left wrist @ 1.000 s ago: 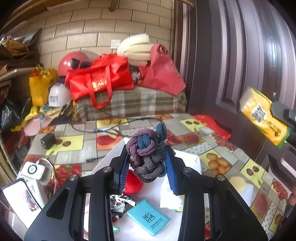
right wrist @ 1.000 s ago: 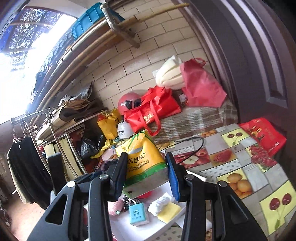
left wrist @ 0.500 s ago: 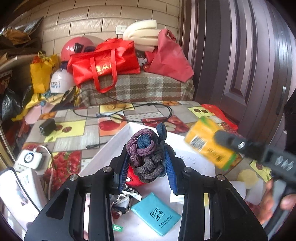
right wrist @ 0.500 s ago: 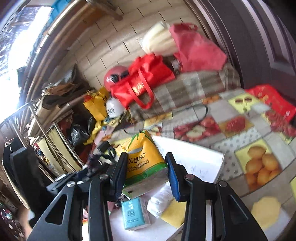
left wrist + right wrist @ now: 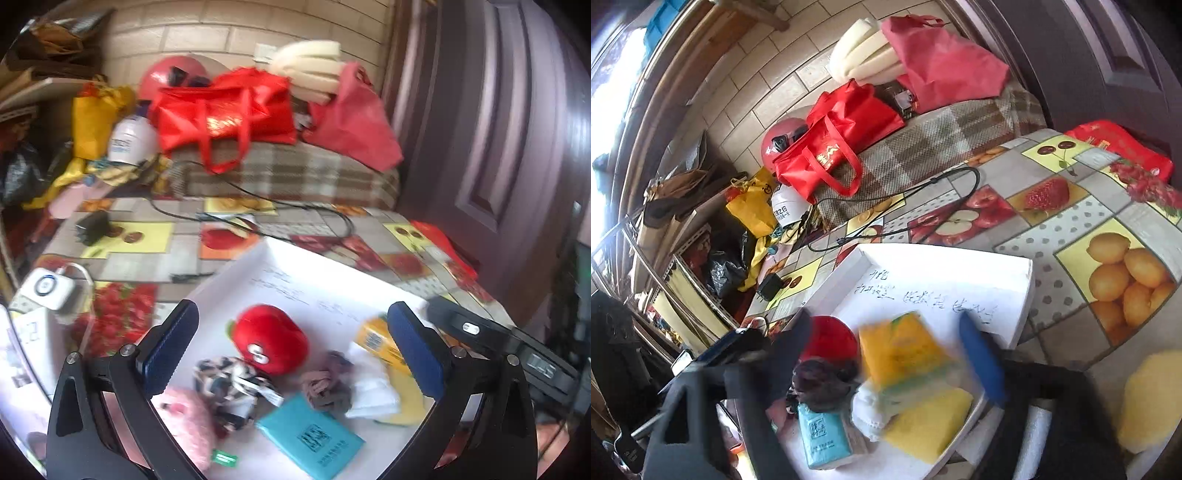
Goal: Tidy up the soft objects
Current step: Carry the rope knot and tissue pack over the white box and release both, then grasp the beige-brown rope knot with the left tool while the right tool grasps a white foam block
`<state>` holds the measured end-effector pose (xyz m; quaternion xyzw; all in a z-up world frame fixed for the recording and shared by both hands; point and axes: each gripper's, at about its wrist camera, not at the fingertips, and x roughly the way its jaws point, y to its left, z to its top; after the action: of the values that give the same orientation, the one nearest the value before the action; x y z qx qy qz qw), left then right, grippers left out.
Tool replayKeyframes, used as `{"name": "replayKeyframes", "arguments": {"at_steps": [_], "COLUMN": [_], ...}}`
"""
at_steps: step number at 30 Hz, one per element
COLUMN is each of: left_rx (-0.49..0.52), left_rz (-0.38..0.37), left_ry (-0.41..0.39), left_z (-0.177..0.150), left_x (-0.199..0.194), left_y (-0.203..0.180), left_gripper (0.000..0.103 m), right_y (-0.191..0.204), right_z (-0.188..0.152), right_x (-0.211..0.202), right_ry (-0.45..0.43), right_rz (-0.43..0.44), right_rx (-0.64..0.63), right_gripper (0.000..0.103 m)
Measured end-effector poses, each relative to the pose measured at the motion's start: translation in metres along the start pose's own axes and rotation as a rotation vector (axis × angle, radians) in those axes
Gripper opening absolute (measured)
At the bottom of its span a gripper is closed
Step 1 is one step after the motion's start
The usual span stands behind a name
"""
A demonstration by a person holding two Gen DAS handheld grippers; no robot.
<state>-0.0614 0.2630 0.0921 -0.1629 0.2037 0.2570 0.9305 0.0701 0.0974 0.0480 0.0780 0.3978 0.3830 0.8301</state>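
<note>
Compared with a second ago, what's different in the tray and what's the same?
Both grippers let go: the left gripper dropped the knotted rope toy and the right gripper the yellow tissue pack into the white tray, jaws opening. The red plush and teal pack stayed put.

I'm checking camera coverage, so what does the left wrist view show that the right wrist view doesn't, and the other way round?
Only the left wrist view: a fluffy pink plush toy, a black-and-white patterned cloth bundle and a white device with a round dial.
Only the right wrist view: a metal clothes rack with dark garments.
Both: the white tray, round red plush toy, teal tissue pack and yellow tissue pack.
</note>
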Motion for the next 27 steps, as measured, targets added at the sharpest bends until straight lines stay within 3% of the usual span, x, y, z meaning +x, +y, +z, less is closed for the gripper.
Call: {"name": "replayKeyframes", "arguments": {"at_steps": [2, 15, 17, 23, 27], "left_rx": [-0.009, -0.005, -0.012, -0.009, 0.039], "left_rz": [0.016, 0.019, -0.007, -0.188, -0.269], "left_ry": [-0.024, -0.05, -0.052, -0.11, -0.094], "left_z": [0.002, 0.003, 0.005, 0.017, 0.013], "left_x": [-0.004, -0.014, -0.018, -0.047, -0.053], "left_y": [0.002, 0.001, 0.0, -0.023, -0.05], "left_gripper": [0.103, 0.103, 0.103, 0.103, 0.103], "right_y": [0.0, 0.007, 0.006, -0.028, -0.062], "right_z": [0.0, -0.008, -0.007, 0.012, 0.019], "right_x": [-0.005, -0.023, -0.034, -0.092, -0.124], "right_ry": [-0.025, -0.09, -0.123, -0.259, -0.284], "right_rz": [-0.001, -0.025, -0.023, -0.015, -0.1], "right_rx": [-0.007, -0.057, -0.064, 0.008, -0.013], "right_gripper": [0.103, 0.103, 0.103, 0.103, 0.103]}}
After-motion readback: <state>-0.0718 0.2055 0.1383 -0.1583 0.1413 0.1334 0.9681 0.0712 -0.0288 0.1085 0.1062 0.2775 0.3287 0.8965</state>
